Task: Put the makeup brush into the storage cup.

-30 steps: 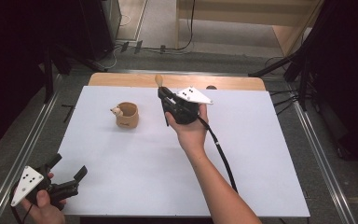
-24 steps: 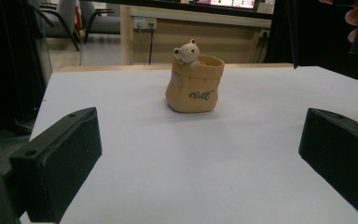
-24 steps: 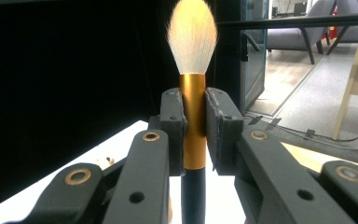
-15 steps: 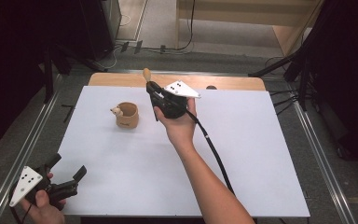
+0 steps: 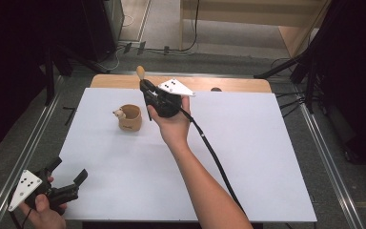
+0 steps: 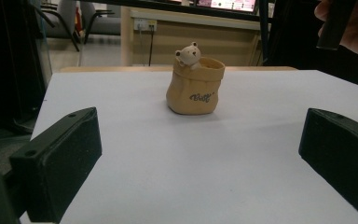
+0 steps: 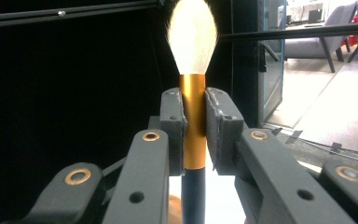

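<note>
Gold-banded brush (image 7: 193,116) sits clamped in your right tongs (image 7: 195,126), bristles up, near the bear pot (image 5: 128,117); your left tongs (image 6: 200,154) rest apart on the surface (image 5: 248,157).

Makeup brush (image 7: 192,84): white bristle head, gold ferrule, dark handle; upright, bristles up, raised above table's far edge. Tan sack-shaped holder (image 5: 130,118) with small bear figure at rim; upright, left-centre of tabletop.

Brush (image 7: 193,116) handle end below frame edge
</note>
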Action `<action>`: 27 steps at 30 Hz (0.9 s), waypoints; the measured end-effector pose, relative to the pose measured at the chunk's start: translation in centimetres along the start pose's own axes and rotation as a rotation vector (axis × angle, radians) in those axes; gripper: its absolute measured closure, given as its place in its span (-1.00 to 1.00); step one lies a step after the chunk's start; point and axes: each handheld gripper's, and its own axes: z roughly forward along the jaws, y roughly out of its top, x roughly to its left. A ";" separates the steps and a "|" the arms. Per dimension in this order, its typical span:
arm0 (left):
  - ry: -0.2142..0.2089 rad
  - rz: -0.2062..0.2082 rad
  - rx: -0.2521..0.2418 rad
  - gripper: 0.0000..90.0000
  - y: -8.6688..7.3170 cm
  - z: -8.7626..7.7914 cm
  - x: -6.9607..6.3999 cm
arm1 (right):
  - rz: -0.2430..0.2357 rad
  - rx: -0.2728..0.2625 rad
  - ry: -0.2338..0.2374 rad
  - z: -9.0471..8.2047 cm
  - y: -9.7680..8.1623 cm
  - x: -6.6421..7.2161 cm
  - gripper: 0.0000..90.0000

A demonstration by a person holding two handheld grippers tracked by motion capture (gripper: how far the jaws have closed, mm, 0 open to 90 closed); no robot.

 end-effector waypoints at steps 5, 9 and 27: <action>0.001 -0.003 -0.006 -1.00 0.0 -0.1 0.0 | 0.000 -0.006 0.006 0.8 0.1 0.4 0.78; -0.001 -0.002 -0.006 -1.00 0.0 -0.1 0.1 | -0.005 0.000 0.009 1.3 0.2 0.7 0.78; -0.001 -0.010 -0.009 -1.00 0.1 -0.2 0.2 | -0.009 -0.018 0.026 3.0 0.5 1.5 0.78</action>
